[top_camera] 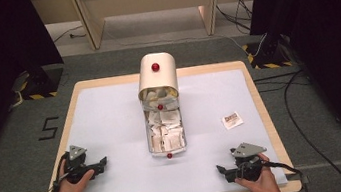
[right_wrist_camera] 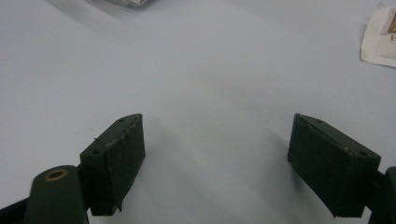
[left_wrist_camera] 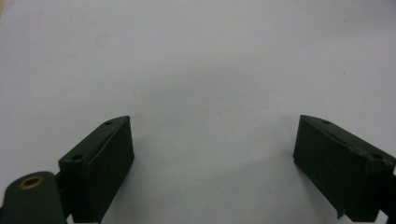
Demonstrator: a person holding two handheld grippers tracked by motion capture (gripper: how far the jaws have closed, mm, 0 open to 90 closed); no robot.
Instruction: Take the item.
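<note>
A cream container [top_camera: 156, 75] with red knobs stands at the middle back of the white table [top_camera: 111, 119], its drawer [top_camera: 165, 133] pulled out toward me and full of white sachets. One loose sachet [top_camera: 232, 119] lies on the table at the right; its corner shows as the sachet [right_wrist_camera: 379, 37] in the right gripper view. My left gripper [top_camera: 98, 165] rests near the front left, held by a hand, open with nothing between its jaws [left_wrist_camera: 212, 163]. My right gripper [top_camera: 223, 171] rests near the front right, open and holding nothing [right_wrist_camera: 215, 163].
The table's wooden rim [top_camera: 261, 108] frames the white surface. Cables [top_camera: 296, 108] run over the grey floor at the right. Wooden furniture legs [top_camera: 87, 22] stand behind the table, and dark curtains hang on both sides.
</note>
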